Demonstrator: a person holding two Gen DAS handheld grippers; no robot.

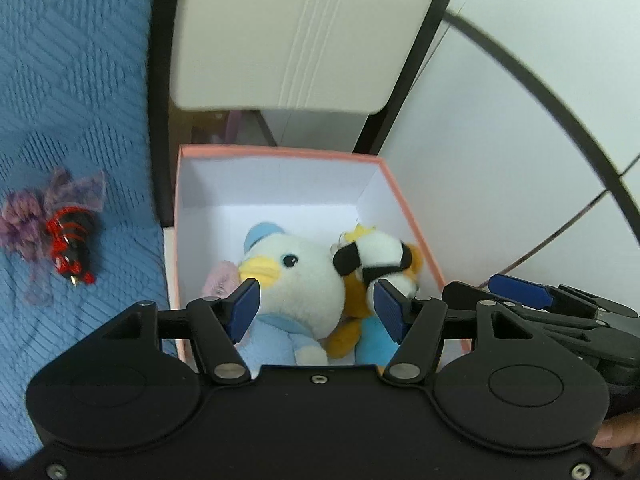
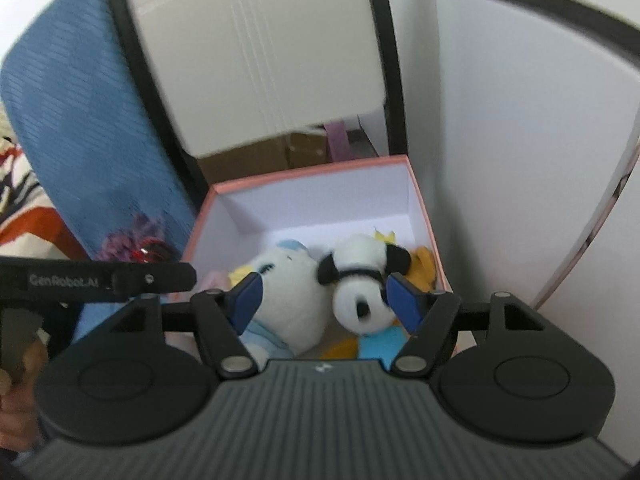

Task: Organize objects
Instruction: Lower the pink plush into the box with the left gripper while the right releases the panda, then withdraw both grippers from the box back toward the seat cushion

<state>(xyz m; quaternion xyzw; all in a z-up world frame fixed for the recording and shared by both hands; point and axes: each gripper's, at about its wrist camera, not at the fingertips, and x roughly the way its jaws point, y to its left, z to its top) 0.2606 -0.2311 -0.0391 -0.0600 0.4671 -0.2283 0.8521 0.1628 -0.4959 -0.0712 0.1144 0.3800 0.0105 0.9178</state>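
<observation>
A pink box with white inside (image 1: 280, 153) (image 2: 312, 170) holds several plush toys: a white duck in light blue (image 1: 296, 280) (image 2: 292, 292), a panda (image 1: 380, 254) (image 2: 360, 280), an orange toy (image 1: 352, 332) (image 2: 424, 264) and a pale pink one (image 1: 220, 280). My left gripper (image 1: 316, 308) is open and empty just above the box, over the duck. My right gripper (image 2: 324, 300) is open and empty above the duck and panda. A purple and red-black tasselled toy (image 1: 60, 232) (image 2: 136, 240) lies on the blue bedcover (image 1: 72, 100) left of the box.
A white padded headboard panel (image 1: 300, 32) (image 2: 256, 48) with a black frame stands behind the box. A white wall panel (image 1: 500, 160) (image 2: 520, 140) is on the right. The right gripper (image 1: 560, 312) shows in the left wrist view; the left one (image 2: 96, 280) shows in the right wrist view.
</observation>
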